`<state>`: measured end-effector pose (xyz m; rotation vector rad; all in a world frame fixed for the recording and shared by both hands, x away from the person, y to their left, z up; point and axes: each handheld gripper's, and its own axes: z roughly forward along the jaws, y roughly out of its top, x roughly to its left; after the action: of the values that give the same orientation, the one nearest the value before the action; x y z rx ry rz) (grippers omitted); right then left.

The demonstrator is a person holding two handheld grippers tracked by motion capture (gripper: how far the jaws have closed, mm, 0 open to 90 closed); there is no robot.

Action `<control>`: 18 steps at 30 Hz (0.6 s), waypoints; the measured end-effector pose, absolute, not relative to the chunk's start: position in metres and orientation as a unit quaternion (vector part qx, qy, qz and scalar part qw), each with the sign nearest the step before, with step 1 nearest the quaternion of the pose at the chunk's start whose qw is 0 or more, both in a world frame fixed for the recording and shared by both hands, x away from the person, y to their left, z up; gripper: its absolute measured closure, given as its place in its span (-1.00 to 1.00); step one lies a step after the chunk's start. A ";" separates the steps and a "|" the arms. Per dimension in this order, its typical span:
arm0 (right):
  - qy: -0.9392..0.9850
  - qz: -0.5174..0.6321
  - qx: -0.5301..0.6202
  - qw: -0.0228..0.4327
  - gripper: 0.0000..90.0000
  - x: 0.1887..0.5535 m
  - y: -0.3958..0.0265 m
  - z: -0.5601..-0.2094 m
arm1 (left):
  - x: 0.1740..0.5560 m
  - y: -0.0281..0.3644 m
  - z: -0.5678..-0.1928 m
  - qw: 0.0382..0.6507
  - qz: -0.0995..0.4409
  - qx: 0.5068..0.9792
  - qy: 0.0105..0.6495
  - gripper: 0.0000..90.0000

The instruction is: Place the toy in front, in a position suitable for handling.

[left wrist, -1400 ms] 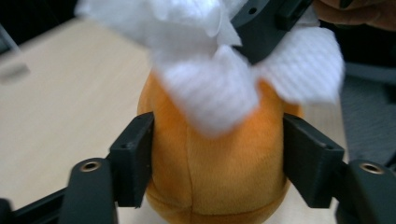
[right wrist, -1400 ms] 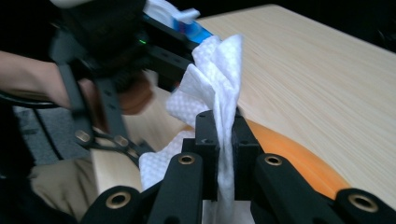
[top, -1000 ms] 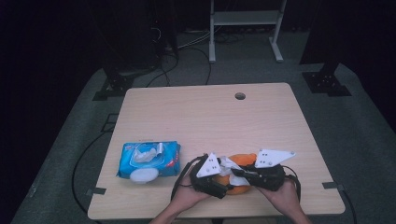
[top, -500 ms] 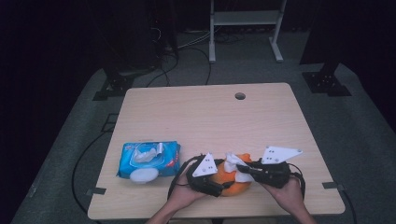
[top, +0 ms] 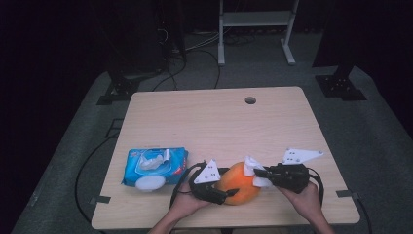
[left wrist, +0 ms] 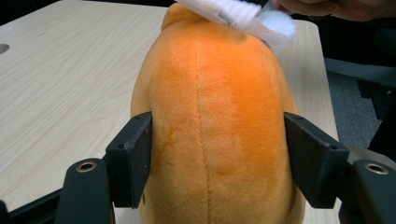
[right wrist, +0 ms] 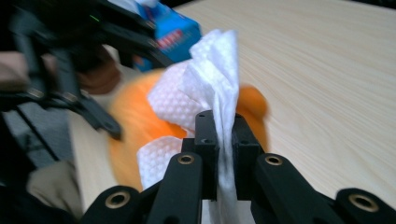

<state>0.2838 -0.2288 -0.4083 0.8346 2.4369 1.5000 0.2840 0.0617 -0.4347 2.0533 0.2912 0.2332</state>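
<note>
A: Where is the orange plush toy (top: pixel 238 184) sitting?

B: It is lying on the wooden table (top: pixel 214 126), close to the near edge, between the two hands. The blue wipes pack (top: pixel 155 165) is lying off to its left, near but apart.

A: Left gripper (top: pixel 225 194)?

B: It is gripping the toy. In the left gripper view both black pads (left wrist: pixel 134 161) are pressing into the plush sides (left wrist: pixel 215 135), one on each flank. The jaws are standing fairly wide around the toy's body and have just been closing a little further on it.

A: And the right gripper (top: pixel 258 174)?

B: Its jaws are clamping tight on a white wipe (right wrist: pixel 212 93). In the right gripper view the textured sheet is running down between the two pads, nearly no gap, and folding out above them. The wipe (top: pixel 253 170) is lying against the toy's right end; from the left gripper view it is draping over the far top of the plush (left wrist: pixel 247 16).

A: Hands?

B: The person's right hand (top: pixel 304 197) is cupping its gripper from below, left hand (top: pixel 187 204) likewise.
</note>
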 end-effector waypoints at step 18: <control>0.803 0.513 0.292 0.077 0.85 0.286 -0.232 -0.404 | 0.280 0.059 -0.435 0.505 0.105 0.850 0.108 -0.34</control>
<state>0.2861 -0.2318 -0.4045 0.8740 2.4063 1.5381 0.2804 0.0591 -0.4350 2.0505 0.2615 0.2544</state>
